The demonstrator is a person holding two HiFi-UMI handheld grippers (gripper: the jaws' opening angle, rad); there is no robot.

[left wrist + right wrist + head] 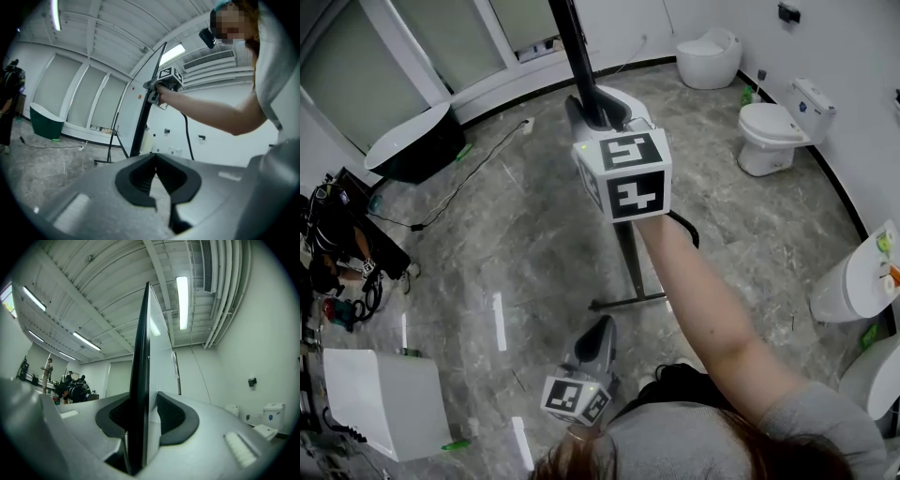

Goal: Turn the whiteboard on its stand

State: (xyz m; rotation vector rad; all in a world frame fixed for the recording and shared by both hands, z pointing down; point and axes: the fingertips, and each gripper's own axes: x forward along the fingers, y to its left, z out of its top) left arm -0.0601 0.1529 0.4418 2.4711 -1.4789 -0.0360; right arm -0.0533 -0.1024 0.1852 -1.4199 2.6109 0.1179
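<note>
Grey marble floor (516, 234) below. Whiteboard (140, 357) stood far centre on stand (628, 272), seen edge-on. Board judged large, stiff, fairly light, likely swung easily on stand; face smooth and slippery, so dark frame edge best taken. Right arm (712, 309) stretched forward, right gripper (145, 413) clenched on board's edge. Left gripper (155, 157) held low near body, jaws closed together, nothing held.
</note>
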